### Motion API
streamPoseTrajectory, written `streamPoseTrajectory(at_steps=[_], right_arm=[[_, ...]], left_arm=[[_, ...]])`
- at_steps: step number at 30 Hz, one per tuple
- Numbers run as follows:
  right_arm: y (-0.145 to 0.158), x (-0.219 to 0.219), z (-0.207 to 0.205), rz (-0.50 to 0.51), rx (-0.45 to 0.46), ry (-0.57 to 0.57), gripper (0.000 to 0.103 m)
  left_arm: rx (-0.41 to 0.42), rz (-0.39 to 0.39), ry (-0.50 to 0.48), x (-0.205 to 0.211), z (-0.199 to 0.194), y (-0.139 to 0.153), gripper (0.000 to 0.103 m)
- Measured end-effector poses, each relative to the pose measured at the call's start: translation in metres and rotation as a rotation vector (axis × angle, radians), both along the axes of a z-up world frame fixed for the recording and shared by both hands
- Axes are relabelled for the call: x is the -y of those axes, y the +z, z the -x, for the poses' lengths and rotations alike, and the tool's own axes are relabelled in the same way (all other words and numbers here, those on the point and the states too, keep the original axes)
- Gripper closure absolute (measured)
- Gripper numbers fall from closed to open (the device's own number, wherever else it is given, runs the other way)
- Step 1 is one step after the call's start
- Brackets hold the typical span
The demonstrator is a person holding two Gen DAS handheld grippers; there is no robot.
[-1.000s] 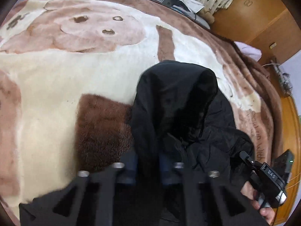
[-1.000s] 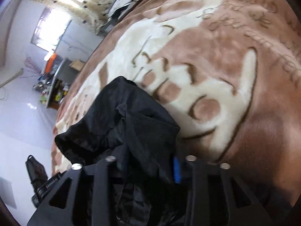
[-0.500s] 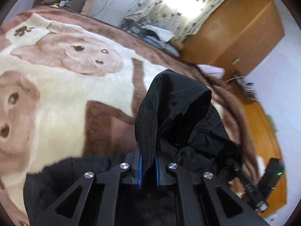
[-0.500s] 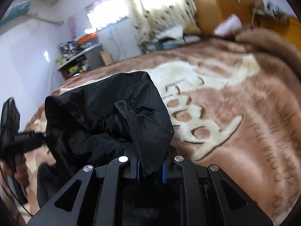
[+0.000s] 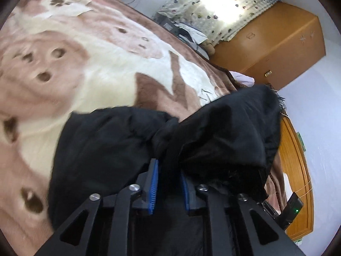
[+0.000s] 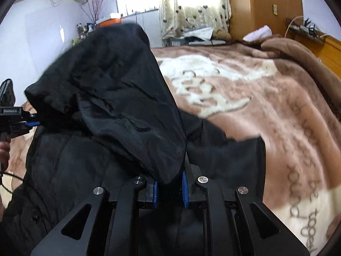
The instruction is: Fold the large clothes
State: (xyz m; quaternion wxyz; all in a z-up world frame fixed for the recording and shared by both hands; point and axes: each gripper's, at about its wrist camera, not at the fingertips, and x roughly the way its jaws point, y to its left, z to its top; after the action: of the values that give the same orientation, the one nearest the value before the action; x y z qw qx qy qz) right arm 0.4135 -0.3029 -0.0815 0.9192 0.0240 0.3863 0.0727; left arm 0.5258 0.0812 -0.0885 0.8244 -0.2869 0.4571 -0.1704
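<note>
a bedroom fills both views: a plush brown and cream blanket [image 5: 89,68] covers the bed, a spotted curtain [image 6: 191,4] hangs over a bright window at the top of each frame, and an orange wooden wardrobe [image 5: 277,47] stands at the upper right. in the left wrist view the black garment [image 5: 119,149] spreads across the lower middle of the frame over the blanket, and a bunched fold of it rises toward the right centre. the left gripper [image 5: 169,183] sits at the bottom centre; its jaws have just been opening, a strip of the black cloth runs down between the blue pads [image 5: 153,183], and a narrow gap shows beside the cloth, so i cannot tell whether the pads press it. in the right wrist view the same garment [image 6: 110,89] heaps up in the left half of the frame, with a lifted fold reaching toward the upper centre and the rest lying flat at the lower left. the right gripper [image 6: 170,188] at the bottom centre pinches a hanging corner of that fold between nearly closed pads [image 6: 184,188]. at the left edge the other gripper [image 6: 19,118] appears side on, touching the cloth. brown script is woven into the blanket at the lower right of the right view; it is blurred, and only a word like "together" can be made out.
</note>
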Motion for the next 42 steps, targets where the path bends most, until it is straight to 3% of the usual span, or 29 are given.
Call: streamPoseTrajectory(at_steps=[3, 6, 10, 12, 14, 17, 20, 22, 24, 26, 32, 35, 37, 38, 39, 40, 42], right_arm=[[0.000, 0.002, 0.007, -0.034, -0.032, -0.008, 0.082], [-0.003, 0.006, 0.018, -0.032, -0.056, -0.033, 0.077], [-0.009, 0.018, 0.027, -0.069, -0.147, -0.070, 0.075], [-0.004, 0.027, 0.039, -0.098, -0.136, -0.090, 0.075], [0.004, 0.033, 0.052, -0.114, -0.115, -0.091, 0.075], [0.013, 0.043, 0.071, -0.163, -0.115, -0.096, 0.075], [0.020, 0.054, 0.083, -0.267, -0.126, -0.096, 0.074], [0.026, 0.053, 0.086, -0.314, -0.128, -0.071, 0.067], [0.029, 0.044, 0.090, -0.370, -0.136, -0.035, 0.047], [0.029, 0.036, 0.089, -0.420, -0.134, -0.005, 0.040], [0.004, 0.010, 0.052, -0.474, -0.190, 0.030, 0.039], [-0.008, -0.006, 0.034, -0.528, -0.215, 0.060, 0.039], [-0.011, -0.015, 0.025, -0.593, -0.216, 0.084, 0.040], [-0.010, -0.018, 0.023, -0.586, -0.204, 0.086, 0.064], [-0.005, -0.022, 0.024, -0.546, -0.173, 0.083, 0.094], [0.003, -0.024, 0.027, -0.511, -0.125, 0.078, 0.095], [0.011, -0.023, 0.033, -0.540, -0.076, 0.090, 0.096]], left_arm=[[-0.057, 0.005, 0.017, -0.013, 0.016, -0.005, 0.079], [-0.045, -0.053, 0.070, -0.032, 0.034, 0.001, 0.079], [-0.074, -0.035, 0.138, -0.060, 0.055, 0.011, 0.079], [-0.058, -0.056, 0.119, -0.063, 0.062, 0.022, 0.077], [-0.041, -0.087, 0.074, -0.056, 0.071, 0.034, 0.067], [-0.036, -0.042, 0.035, -0.049, 0.082, 0.043, 0.045], [-0.027, -0.021, -0.018, -0.032, 0.085, 0.051, 0.033], [-0.050, -0.016, -0.051, -0.019, 0.085, 0.049, 0.024], [-0.086, -0.014, -0.064, -0.009, 0.082, 0.041, 0.021], [-0.107, 0.008, -0.057, -0.005, 0.078, 0.032, 0.021], [-0.165, 0.059, -0.031, 0.004, 0.062, 0.008, 0.021], [-0.167, 0.102, -0.011, 0.005, 0.054, 0.005, 0.022], [-0.152, 0.126, -0.006, 0.006, 0.048, 0.007, 0.029], [-0.151, 0.118, -0.001, 0.006, 0.045, 0.009, 0.039], [-0.149, 0.108, 0.007, 0.006, 0.041, 0.011, 0.057], [-0.130, 0.095, 0.005, 0.006, 0.038, 0.017, 0.064], [-0.079, 0.048, -0.003, 0.006, 0.034, 0.027, 0.087]])
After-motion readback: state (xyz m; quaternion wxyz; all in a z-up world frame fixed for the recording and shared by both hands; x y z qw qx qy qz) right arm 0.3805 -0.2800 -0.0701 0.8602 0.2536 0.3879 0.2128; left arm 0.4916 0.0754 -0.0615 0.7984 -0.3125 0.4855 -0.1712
